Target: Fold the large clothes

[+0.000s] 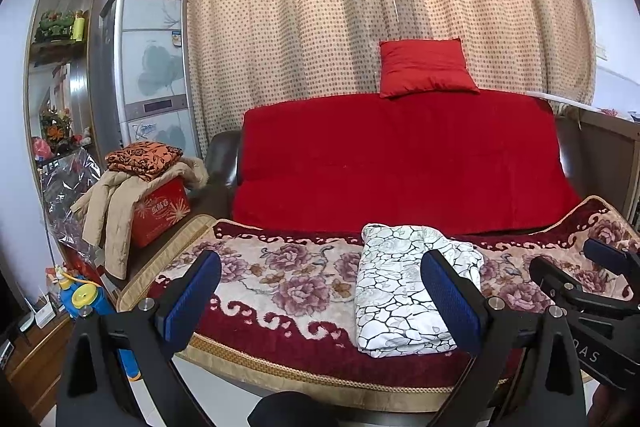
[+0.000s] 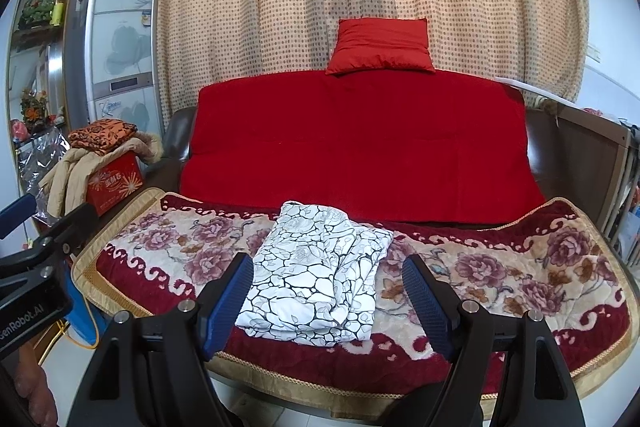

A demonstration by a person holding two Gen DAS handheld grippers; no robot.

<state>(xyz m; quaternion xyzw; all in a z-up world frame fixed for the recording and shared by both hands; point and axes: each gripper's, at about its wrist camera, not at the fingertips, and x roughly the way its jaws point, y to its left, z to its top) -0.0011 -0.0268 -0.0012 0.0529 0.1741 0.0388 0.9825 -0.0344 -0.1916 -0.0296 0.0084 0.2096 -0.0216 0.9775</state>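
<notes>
I hold both grippers back, fingers wide, empty | left gripper [image 1: 320, 291], right gripper [image 2: 328, 293] | folded garment [image 2: 320, 275] near sofa edge | risk: careless grab unravels folds

— What are those tools made of?

— Both the same: the left gripper [image 1: 320, 297] and the right gripper [image 2: 328, 301] have black plastic arms ending in blue, finely ribbed pads [image 1: 452, 301], with round silver screws [image 2: 467, 305] at the joints.

— Any markings?

— White lettering on the black body, reading "enRobot.AI" where it shows. A bit of bare skin [image 2: 34, 393] shows beneath it.
</notes>
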